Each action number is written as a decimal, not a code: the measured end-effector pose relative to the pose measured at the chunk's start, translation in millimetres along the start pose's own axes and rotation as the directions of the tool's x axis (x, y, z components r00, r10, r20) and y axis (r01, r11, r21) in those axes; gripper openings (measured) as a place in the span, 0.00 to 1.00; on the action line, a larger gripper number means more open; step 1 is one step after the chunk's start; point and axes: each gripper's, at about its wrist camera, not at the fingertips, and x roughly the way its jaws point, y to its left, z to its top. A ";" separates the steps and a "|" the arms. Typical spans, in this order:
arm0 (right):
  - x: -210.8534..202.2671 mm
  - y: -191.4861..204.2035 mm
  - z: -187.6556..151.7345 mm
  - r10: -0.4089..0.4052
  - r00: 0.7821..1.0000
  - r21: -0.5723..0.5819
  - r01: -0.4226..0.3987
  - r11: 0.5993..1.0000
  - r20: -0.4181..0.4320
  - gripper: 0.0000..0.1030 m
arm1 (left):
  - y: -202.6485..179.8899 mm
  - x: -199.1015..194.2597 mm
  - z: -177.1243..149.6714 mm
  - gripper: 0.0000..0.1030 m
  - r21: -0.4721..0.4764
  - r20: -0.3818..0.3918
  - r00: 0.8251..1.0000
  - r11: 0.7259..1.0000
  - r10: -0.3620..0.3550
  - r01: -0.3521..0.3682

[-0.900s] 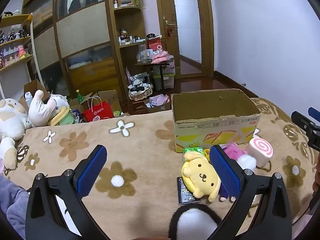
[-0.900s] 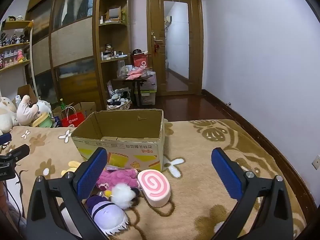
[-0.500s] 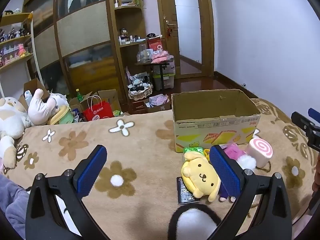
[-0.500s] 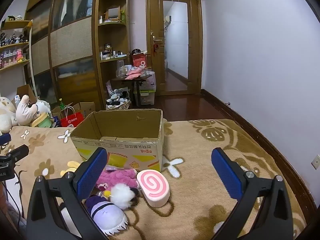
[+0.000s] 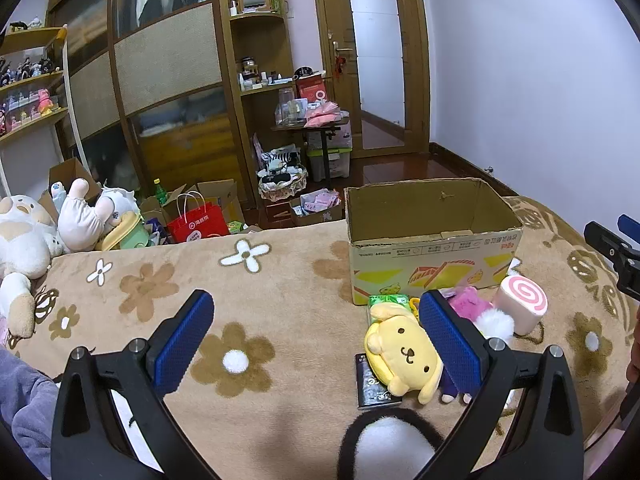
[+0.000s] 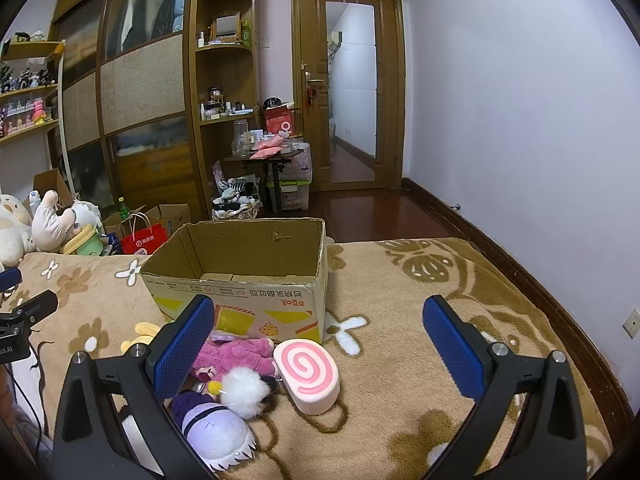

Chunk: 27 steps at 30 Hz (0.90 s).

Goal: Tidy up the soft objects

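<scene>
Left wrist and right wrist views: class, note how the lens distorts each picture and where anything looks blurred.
Left wrist view: fisheye bends the door frame, dark corners vignette, and the black-and-white plush at the bottom edge is soft. Right wrist view: same bowed wardrobe, while the cardboard box stays sharp.

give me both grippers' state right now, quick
left gripper: open, holding nothing.
right gripper: open, holding nothing.

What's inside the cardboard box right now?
The cardboard box looks empty: the right wrist view shows bare inner walls and folded bottom flaps. Its near wall hides the front strip of the floor, so something flat there can't be excluded.
</scene>
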 end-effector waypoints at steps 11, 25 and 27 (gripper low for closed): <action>0.1 0.0 -0.1 -0.001 1.000 0.000 0.001 1.000 -0.001 1.00 | 0.4 -0.4 -0.1 0.98 0.000 0.004 1.000 1.000 -0.002 0.002; 0.4 0.2 -0.3 -0.001 1.000 0.001 0.001 1.000 -0.002 1.00 | -0.4 -2.8 -0.8 0.98 0.006 0.016 1.000 1.000 -0.001 0.001; 0.5 0.1 -0.2 -0.001 1.000 0.001 0.001 1.000 -0.002 1.00 | -2.4 -3.5 -0.7 0.98 0.006 0.015 1.000 1.000 0.001 -0.001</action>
